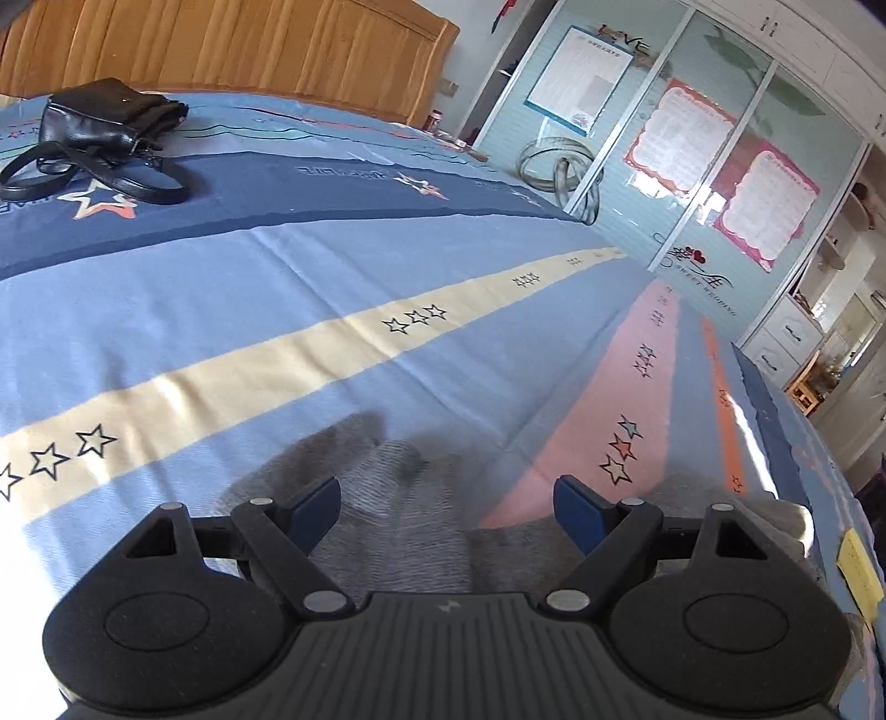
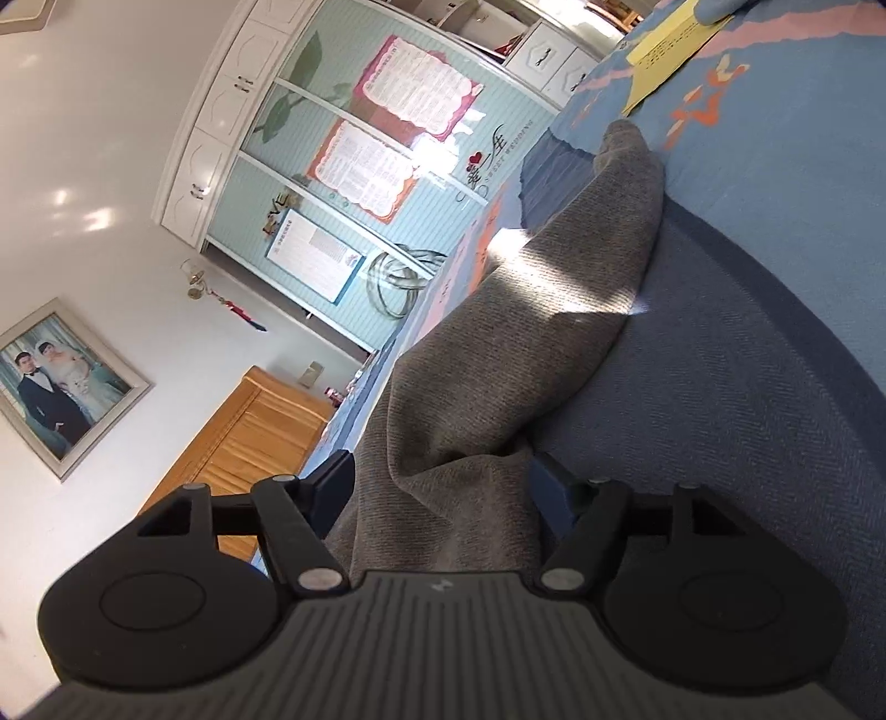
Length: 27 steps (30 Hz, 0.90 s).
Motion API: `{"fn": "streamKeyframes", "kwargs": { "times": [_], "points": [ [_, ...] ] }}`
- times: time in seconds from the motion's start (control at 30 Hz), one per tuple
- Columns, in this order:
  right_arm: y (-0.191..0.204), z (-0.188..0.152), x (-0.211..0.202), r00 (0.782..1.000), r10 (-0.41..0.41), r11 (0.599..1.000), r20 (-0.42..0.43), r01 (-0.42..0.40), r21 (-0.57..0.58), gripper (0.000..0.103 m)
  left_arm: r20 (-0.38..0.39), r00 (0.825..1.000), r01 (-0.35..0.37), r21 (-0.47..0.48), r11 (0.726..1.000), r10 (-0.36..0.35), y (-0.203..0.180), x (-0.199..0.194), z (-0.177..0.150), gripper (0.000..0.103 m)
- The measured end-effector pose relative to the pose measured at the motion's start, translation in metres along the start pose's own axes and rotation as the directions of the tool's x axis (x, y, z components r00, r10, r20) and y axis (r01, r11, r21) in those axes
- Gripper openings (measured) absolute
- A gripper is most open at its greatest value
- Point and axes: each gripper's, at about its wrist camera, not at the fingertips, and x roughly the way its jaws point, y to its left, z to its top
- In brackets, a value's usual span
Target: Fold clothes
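A grey garment (image 1: 398,526) lies rumpled on the blue star-print bedcover (image 1: 277,288), directly under my left gripper (image 1: 448,512). That gripper stands open and wide, its blue pads (image 1: 315,509) apart with nothing pinched. The right wrist view is rolled sideways, with the bed on the right. There the grey garment (image 2: 554,310) runs as a long fold from the far bed edge down into my right gripper (image 2: 443,487). The cloth fills the gap between its fingers, which stand apart and open; the pads do not visibly press it.
A black handbag (image 1: 105,127) with a strap sits near the wooden headboard (image 1: 221,44). A yellow paper (image 2: 664,50) lies at the bed's corner. A wardrobe with glass doors (image 1: 692,138) stands beyond the bed's right edge.
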Motion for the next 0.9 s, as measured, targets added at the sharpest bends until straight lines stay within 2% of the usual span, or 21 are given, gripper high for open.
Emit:
{"fn": "streamKeyframes", "kwargs": {
  "times": [0.07, 0.17, 0.23, 0.37, 0.5, 0.6, 0.63, 0.7, 0.73, 0.77, 0.8, 0.87, 0.9],
  "points": [
    [-0.002, 0.002, 0.001, 1.0, 0.011, 1.0, -0.015, -0.011, -0.007, 0.071, -0.018, 1.0, -0.023, 0.001, 1.0, 0.023, 0.003, -0.003, 0.0, 0.086],
    [-0.005, -0.002, -0.001, 1.0, 0.016, 1.0, -0.023, -0.016, -0.008, 0.071, -0.046, 0.995, -0.088, 0.09, 0.992, 0.092, -0.001, 0.0, -0.008, 0.086],
    [-0.006, -0.002, 0.0, 1.0, 0.014, 1.0, -0.023, -0.014, -0.008, 0.071, -0.054, 0.987, -0.137, 0.181, 0.974, 0.149, -0.008, 0.002, -0.015, 0.086],
    [-0.005, -0.005, -0.001, 0.999, 0.012, 1.0, -0.03, -0.012, -0.016, 0.071, -0.063, 0.977, -0.176, 0.307, 0.935, 0.204, -0.02, 0.005, -0.028, 0.093],
    [-0.007, -0.005, -0.003, 0.999, 0.025, 1.0, -0.031, -0.025, -0.008, 0.071, -0.104, 0.964, -0.196, 0.342, 0.919, 0.244, -0.024, 0.015, -0.035, 0.101],
    [-0.01, -0.003, -0.003, 0.999, 0.037, 0.999, -0.031, -0.037, -0.001, 0.071, -0.142, 0.96, -0.185, 0.319, 0.93, 0.24, -0.02, 0.024, -0.038, 0.098],
    [-0.01, -0.002, -0.004, 0.999, 0.041, 0.999, -0.029, -0.041, 0.002, 0.071, -0.136, 0.962, -0.186, 0.31, 0.932, 0.237, -0.019, 0.023, -0.038, 0.094],
    [-0.011, -0.003, -0.004, 0.999, 0.044, 0.999, -0.026, -0.044, 0.004, 0.071, -0.127, 0.972, -0.158, 0.267, 0.951, 0.197, -0.018, 0.018, -0.034, 0.064],
    [-0.011, -0.003, -0.004, 0.999, 0.045, 0.999, -0.025, -0.045, 0.005, 0.071, -0.141, 0.978, -0.116, 0.23, 0.966, 0.151, -0.016, 0.017, -0.032, 0.054],
    [-0.011, -0.003, -0.004, 0.999, 0.046, 0.999, -0.023, -0.046, 0.005, 0.071, -0.16, 0.982, -0.067, 0.19, 0.979, 0.099, -0.014, 0.016, -0.032, 0.035],
    [-0.011, -0.003, -0.003, 0.999, 0.046, 0.999, -0.022, -0.046, 0.005, 0.071, -0.176, 0.983, -0.018, 0.149, 0.989, 0.045, -0.012, 0.016, -0.031, 0.023],
    [-0.012, -0.004, -0.003, 0.999, 0.047, 0.999, -0.018, -0.047, 0.004, 0.071, -0.189, 0.982, 0.032, 0.104, 0.994, -0.012, -0.011, 0.015, -0.032, 0.009],
    [-0.012, -0.004, -0.003, 0.999, 0.048, 0.999, -0.017, -0.048, 0.005, 0.071, -0.193, 0.981, 0.053, 0.086, 0.995, -0.035, -0.011, 0.014, -0.033, 0.005]
  ]
}}
